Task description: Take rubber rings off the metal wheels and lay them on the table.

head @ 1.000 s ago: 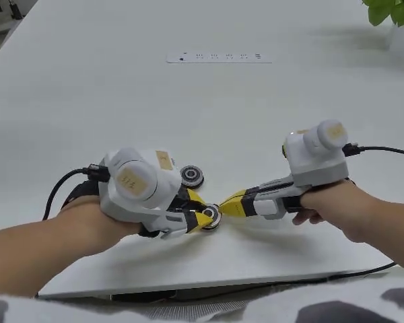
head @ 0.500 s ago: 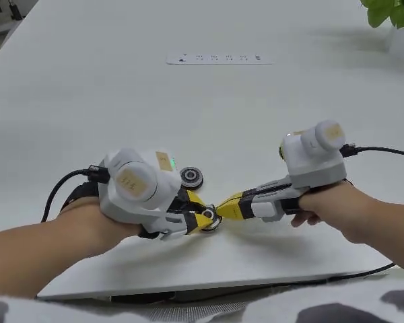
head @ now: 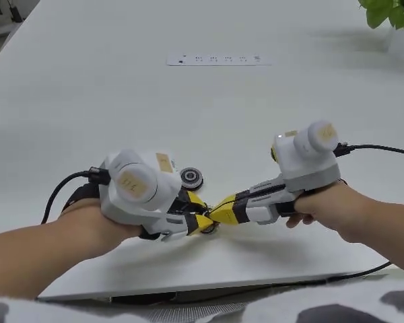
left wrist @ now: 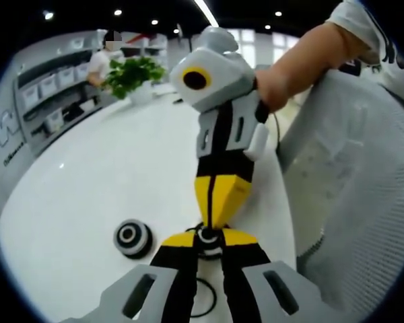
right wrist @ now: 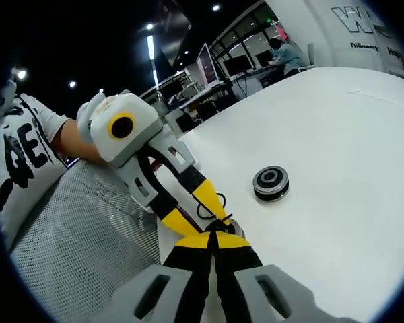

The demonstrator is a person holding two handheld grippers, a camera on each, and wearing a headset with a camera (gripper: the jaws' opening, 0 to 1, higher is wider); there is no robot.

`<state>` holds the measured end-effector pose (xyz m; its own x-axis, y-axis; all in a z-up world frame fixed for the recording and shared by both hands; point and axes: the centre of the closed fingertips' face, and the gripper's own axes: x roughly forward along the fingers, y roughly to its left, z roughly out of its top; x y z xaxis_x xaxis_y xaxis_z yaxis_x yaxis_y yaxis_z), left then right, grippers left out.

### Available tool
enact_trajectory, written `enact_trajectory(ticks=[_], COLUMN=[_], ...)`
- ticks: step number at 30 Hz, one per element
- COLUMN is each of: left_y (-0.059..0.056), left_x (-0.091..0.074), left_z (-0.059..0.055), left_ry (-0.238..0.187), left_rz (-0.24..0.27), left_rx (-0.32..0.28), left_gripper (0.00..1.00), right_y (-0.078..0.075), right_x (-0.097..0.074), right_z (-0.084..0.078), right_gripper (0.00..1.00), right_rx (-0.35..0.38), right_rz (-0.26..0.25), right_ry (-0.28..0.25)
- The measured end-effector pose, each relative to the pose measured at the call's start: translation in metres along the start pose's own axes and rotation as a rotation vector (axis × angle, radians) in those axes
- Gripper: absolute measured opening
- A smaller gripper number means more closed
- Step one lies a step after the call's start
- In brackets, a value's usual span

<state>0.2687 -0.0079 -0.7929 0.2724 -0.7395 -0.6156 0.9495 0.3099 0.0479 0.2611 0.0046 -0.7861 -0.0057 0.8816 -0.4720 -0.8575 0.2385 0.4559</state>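
The left gripper [head: 202,221] was clamped narrowly on a small round metal wheel [left wrist: 208,236]. The right gripper [head: 217,212], jaws pressed together, touched that wheel from 3 o'clock. A second black-ringed metal wheel [head: 191,177] sat on the white table [head: 121,101] at 11 o'clock.

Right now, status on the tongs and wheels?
Left tongs shut on small metal wheel. Right tongs shut, tips at its rim. Second black-ringed metal wheel sits apart on white table. Nothing blocking.

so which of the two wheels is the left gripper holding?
The near wheel, held by the left gripper with the right gripper touching it. The other wheel sits free beyond them.
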Motion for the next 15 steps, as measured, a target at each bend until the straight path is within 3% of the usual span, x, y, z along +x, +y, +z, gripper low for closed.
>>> enact_trajectory(ticks=[6, 15], left_y=[0.0010, -0.0001], left_x=[0.0001, -0.0022], left_z=[0.0002, 0.0006], left_ry=[-0.020, -0.002], left_rz=[-0.008, -0.036], left_rx=[-0.019, -0.009], left_gripper=[0.13, 0.14], right_y=[-0.0061, -0.0100], right_x=[-0.0017, -0.0040], right_z=[-0.0012, -0.0005], right_gripper=[0.00, 0.00], right_rx=[-0.005, 0.004], right_rz=[-0.010, -0.015], right_ry=[-0.005, -0.015])
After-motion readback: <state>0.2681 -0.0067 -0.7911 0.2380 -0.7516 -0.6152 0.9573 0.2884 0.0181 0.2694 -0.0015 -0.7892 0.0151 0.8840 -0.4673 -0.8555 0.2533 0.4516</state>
